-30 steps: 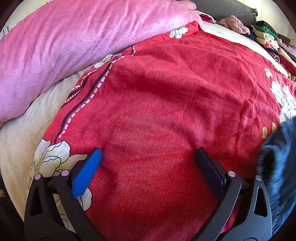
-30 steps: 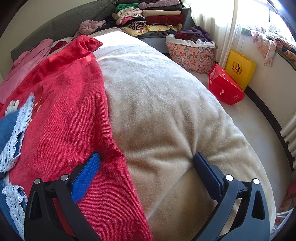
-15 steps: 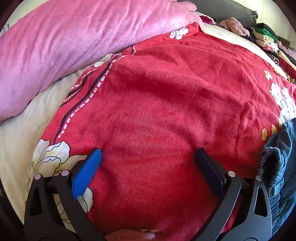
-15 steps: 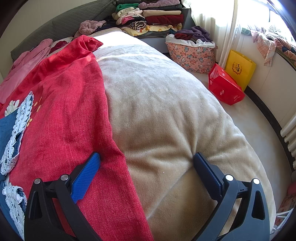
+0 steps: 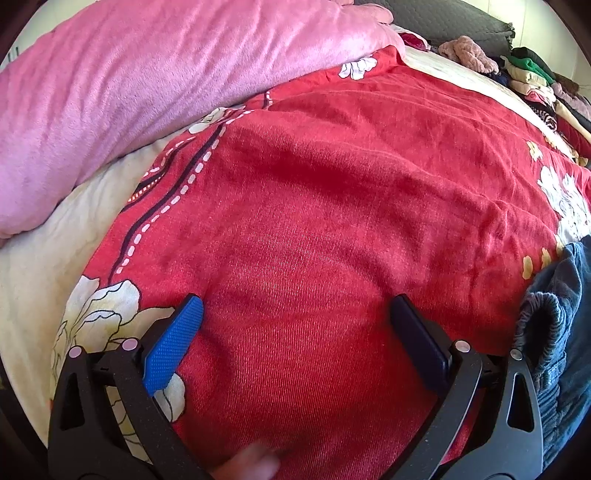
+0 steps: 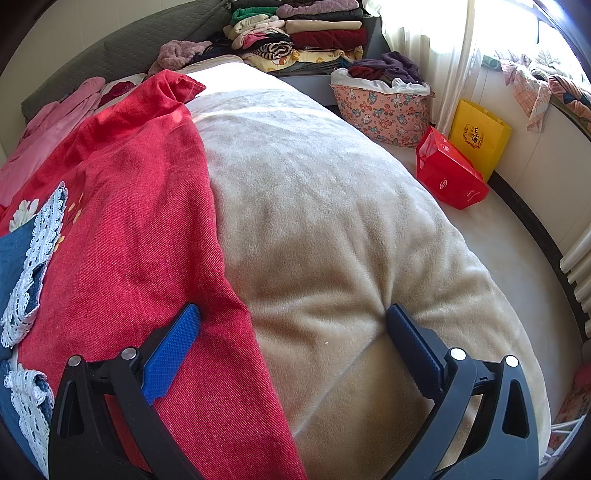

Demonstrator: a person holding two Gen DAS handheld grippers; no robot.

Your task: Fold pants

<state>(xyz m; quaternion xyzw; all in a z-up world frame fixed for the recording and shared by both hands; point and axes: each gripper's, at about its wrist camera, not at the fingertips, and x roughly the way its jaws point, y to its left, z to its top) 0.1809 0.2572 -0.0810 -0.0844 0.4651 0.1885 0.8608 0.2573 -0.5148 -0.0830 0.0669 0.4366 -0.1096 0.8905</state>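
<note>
The blue denim pants [image 5: 557,325] lie on a red flowered blanket [image 5: 332,206], at the right edge of the left wrist view, with the gathered waistband showing. In the right wrist view the pants [image 6: 18,266] sit at the far left, their leg ends trimmed with white lace. My left gripper [image 5: 295,310] is open and empty, hovering low over the red blanket, left of the pants. My right gripper [image 6: 295,317] is open and empty, over the edge where the red blanket [image 6: 129,206] meets a beige blanket [image 6: 332,221], right of the pants.
A large pink pillow [image 5: 147,81] lies at the far left. Stacks of folded clothes [image 6: 295,33] stand at the head of the bed. A patterned laundry basket [image 6: 384,107], a red bag [image 6: 447,173] and a yellow bag [image 6: 480,133] stand on the floor to the right.
The left gripper has shifted slightly, so more of the pants' waistband shows at the right edge. The right gripper has drifted a little; the lace hem sits slightly further in.
</note>
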